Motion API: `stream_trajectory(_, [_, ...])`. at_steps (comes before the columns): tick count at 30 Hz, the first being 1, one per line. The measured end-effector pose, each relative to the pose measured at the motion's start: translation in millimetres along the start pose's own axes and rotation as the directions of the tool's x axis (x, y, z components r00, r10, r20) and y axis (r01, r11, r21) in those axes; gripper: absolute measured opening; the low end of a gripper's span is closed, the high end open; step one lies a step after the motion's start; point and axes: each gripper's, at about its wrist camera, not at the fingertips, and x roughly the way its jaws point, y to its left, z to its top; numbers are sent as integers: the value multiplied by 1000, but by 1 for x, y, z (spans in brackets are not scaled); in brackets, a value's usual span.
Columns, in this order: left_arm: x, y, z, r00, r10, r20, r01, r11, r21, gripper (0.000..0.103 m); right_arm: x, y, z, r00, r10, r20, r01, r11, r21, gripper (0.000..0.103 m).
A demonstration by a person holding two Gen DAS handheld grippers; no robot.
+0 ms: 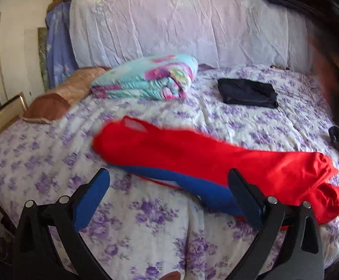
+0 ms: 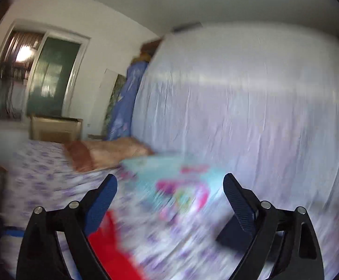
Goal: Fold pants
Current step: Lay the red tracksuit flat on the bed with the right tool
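Two grippers are in my hands, and both are standing wide open with nothing in them. My left gripper (image 1: 168,192) is hanging just over the near edge of the bed (image 1: 146,233). My right gripper (image 2: 169,196) is pointing across the bed toward the far side, and its picture is very blurry.

The red pants (image 1: 192,154) are lying right in front of my left gripper, stretched long across the near part of the bed. They are bright red with a blue stripe (image 1: 181,184) along the near side. One end is bunched up near the right edge.

I am guessing they are soft, light and floppy, so I should be pinching them at the ends.

Farther back, a dark folded cloth (image 1: 247,91) and a bright folded blanket (image 1: 146,79) are sitting near the far edge.
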Motion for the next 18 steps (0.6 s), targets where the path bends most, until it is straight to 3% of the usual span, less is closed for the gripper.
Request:
stream_trajectory(1, [4,-1,-2,1000,-8,-12,8,1000,-2,98,-17,-12,-25,998,11,-56,-4,993,119,100])
stream_trajectory(3, [14,-5,-5,999,-17,-45,16,1000,-13,98,-49,-32,-75,978,-43,-203,99,957,273,100])
stream_trajectory(7, [19,-11,-8,998,-14,-61,13,1000,-15,98,-112,-37,-133,914,-299,-275,372,887,273,100])
stream_trajectory(10, [13,-14,-9,999,17,-40,-17,1000,-2,98,-141,-29,-158,857,-401,-324,482,847,225,100])
stream_trajectory(11, [10,-14,-10,999,24,-37,-24,1000,1,98,-148,-31,-163,846,-399,-354,488,847,212,100])
stream_trajectory(13, [6,-13,-13,999,36,-36,-36,999,3,98,-149,-23,-168,839,-389,-381,486,851,200,100])
stream_trajectory(18, [-7,-10,-22,999,45,-23,-45,999,7,98,-147,4,-158,851,-372,-370,454,876,164,100])
